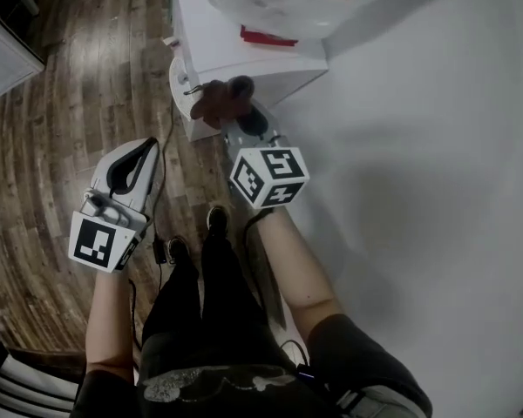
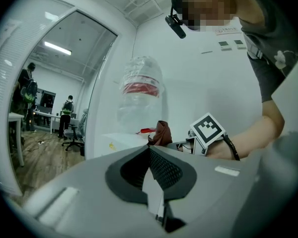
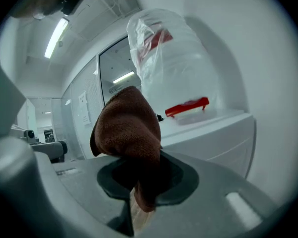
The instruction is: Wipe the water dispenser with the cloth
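While the cloth [image 1: 222, 101] is being pinched in the right gripper [image 1: 237, 116], left gripper [image 1: 142, 149] shut empty, pressing against the water dispenser [image 1: 244, 57] is being readied.

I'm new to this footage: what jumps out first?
The brown cloth bunched and clamped in the right gripper, close by the white water dispenser. A bottle wrapped in a clear plastic bag stands on top of the dispenser. The left gripper, shut and empty, hangs aside over the wooden floor.
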